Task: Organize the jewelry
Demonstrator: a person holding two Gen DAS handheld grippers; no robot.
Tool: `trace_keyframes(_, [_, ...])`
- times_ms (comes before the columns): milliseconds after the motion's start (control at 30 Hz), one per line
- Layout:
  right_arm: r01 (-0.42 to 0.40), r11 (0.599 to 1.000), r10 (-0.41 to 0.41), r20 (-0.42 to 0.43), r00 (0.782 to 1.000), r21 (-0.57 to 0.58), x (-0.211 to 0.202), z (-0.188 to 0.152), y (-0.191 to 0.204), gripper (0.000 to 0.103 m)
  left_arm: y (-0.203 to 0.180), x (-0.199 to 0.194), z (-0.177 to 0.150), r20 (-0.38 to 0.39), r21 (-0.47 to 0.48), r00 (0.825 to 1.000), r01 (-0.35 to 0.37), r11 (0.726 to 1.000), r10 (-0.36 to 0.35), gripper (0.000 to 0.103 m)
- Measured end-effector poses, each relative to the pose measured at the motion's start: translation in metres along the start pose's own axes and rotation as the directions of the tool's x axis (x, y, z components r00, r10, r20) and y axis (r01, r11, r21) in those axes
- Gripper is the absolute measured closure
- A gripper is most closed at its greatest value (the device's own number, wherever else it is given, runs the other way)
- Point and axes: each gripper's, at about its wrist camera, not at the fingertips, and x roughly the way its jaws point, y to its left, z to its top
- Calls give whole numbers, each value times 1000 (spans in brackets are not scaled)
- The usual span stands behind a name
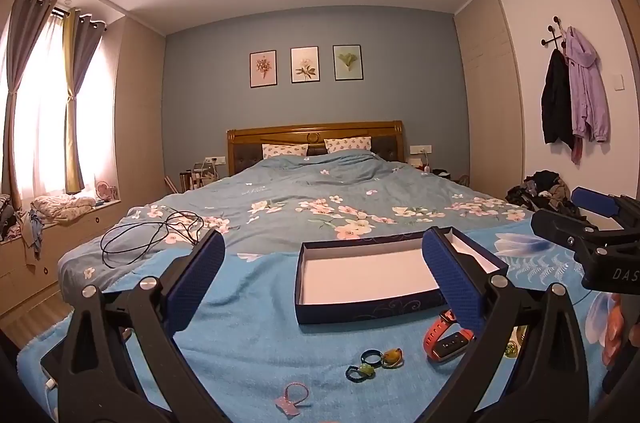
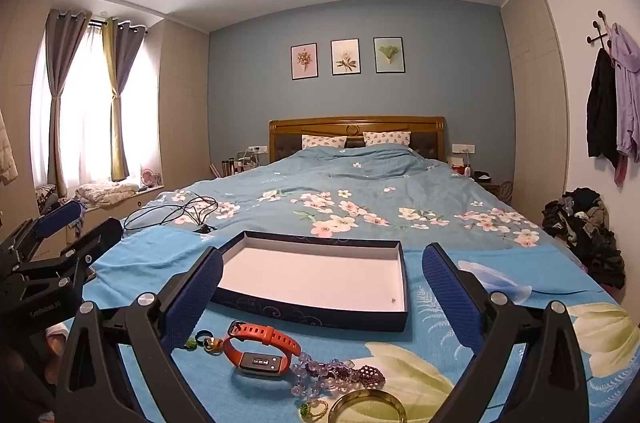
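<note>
claws: left claw (image 1: 324, 279) and right claw (image 2: 322, 297) both spread wide, empty
first pick: red smartwatch (image 2: 260, 349); pinch strap, lift clear
goal: empty box (image 2: 320, 279), lower gently

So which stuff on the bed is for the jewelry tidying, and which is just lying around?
For the job: box, red watch band, rings, purple beads, gold bangle, pink charm.

Just lying about: black cable, pillows, clothes pile, hanging coats.
</note>
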Motion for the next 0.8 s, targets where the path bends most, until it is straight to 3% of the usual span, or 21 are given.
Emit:
trace_keyframes(233, [-3, 1000, 3, -6, 1000, -4, -1, 5, 4, 7, 2, 6, 1, -20, -8, 1000, 14, 1000, -14, 6])
trace_keyframes(800, [-18, 1000, 18, 10, 1000, -7, -2, 5, 3, 7, 0, -4, 3, 25, 5, 1000, -10, 1000, 10, 6])
